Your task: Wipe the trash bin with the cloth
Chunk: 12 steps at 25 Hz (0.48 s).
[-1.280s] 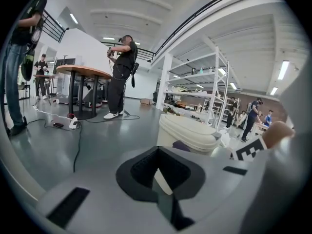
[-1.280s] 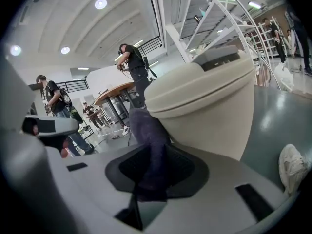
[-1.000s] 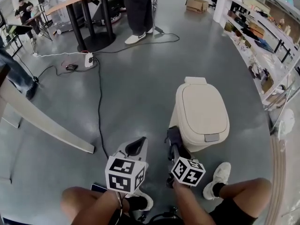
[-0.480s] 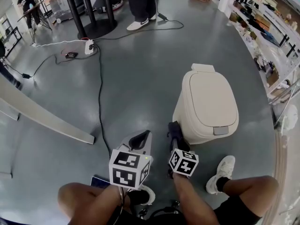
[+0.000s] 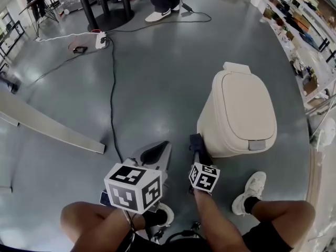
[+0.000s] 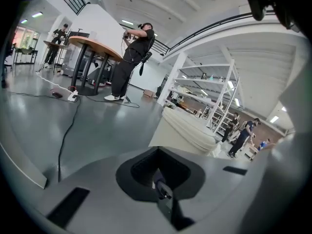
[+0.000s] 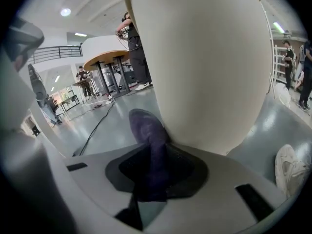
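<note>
Right gripper (image 5: 197, 150) first: its jaws are pressed together on a dark purple cloth (image 5: 195, 140). The bunched end of that cloth sits against the lower side wall of the trash bin (image 5: 216, 131), on the side nearest the person. Left gripper (image 5: 152, 154) hangs low beside it, jaws closed with nothing between them that I can see, and it is apart from the bin. The bin stands on the grey floor (image 5: 147, 88) just ahead of the person's legs (image 5: 278, 214), with its lid (image 5: 247, 109) down.

I'd judge the wiping has reached that one side at most. The lid, the far side and the front with the grey tab (image 5: 255, 145) (a push latch, perhaps) have no cloth on them now, so most of the job seems left. The bin itself is cream-coloured, smooth and rounded, with no marks or wet streaks that I can make out.
</note>
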Tool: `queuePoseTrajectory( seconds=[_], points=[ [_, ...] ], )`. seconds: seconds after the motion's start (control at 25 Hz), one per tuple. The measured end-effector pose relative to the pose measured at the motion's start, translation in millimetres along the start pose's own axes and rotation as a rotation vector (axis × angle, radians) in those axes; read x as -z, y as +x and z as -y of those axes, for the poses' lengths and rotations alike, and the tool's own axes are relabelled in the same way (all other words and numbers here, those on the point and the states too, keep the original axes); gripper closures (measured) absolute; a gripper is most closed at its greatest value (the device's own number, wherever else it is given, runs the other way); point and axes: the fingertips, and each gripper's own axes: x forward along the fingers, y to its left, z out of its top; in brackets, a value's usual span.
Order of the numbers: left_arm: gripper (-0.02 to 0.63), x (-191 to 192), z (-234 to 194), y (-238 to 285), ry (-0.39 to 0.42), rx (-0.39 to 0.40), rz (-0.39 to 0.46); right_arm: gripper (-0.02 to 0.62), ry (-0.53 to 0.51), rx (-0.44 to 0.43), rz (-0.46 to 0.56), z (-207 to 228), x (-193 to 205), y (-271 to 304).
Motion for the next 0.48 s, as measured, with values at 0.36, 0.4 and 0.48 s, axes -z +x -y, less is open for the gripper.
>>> queuePoseTrajectory(
  seconds=[0.36,0.4,0.48],
  points=[
    [0.609,8,-5,10,0.023,0.0,0.005,0.499,-0.004,0.041,-0.032,5,26,26],
    [0.608,8,-4,10,0.026,0.001,0.004,0.499,-0.004,0.048,-0.033,6,28,28],
    [0.608,8,-2,12,0.033,0.005,0.001,0.499,-0.005,0.058,-0.027,8,30,30]
  ],
)
